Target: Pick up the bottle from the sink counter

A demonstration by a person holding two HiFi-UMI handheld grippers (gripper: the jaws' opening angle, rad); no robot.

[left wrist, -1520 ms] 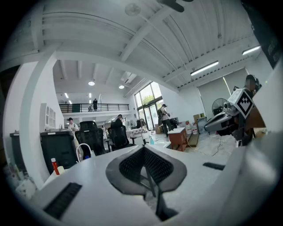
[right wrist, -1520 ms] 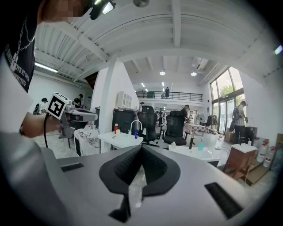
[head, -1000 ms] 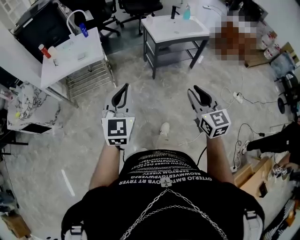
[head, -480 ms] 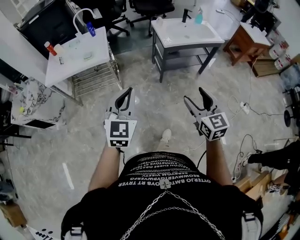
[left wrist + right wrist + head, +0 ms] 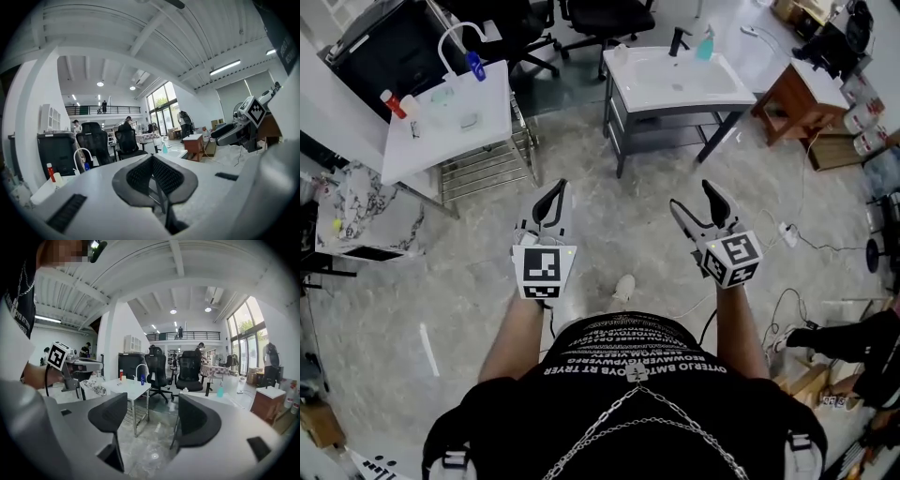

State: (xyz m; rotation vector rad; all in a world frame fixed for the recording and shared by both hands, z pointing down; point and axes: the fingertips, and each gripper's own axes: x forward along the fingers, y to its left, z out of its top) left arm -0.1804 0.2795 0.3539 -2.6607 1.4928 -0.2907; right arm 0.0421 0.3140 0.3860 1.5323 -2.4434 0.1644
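Head view looks steeply down on a pale mottled stone floor [image 5: 609, 178]. A person stands mid-room with both grippers held out in front at waist level, well apart from all furniture.

Left gripper [image 5: 551, 195]: its black padded jaws are pressed together with nothing between them. Its own view shows the two pads meeting along a seam.

Right gripper [image 5: 693, 200]: the jaws stand apart and are opening, with nothing between them. In its own view only floor shows in the gap.

A small translucent teal plastic bottle [image 5: 705, 43] stands upright at the back edge of the white sink counter on a dark grey metal frame [image 5: 712, 89]. It is just beside the black tap [image 5: 679, 40], on the tap's right. The counter lies ahead of the person, slightly to the right, well apart from both grippers.

On the left, a second white basin table over a chrome rack [image 5: 441, 127] carries a small red-capped bottle [image 5: 388, 101] at its far left corner. A blue bottle [image 5: 474, 64] stands by a white arched tap [image 5: 450, 33].

A brown wooden cabinet [image 5: 792, 89] stands just right of the sink counter.
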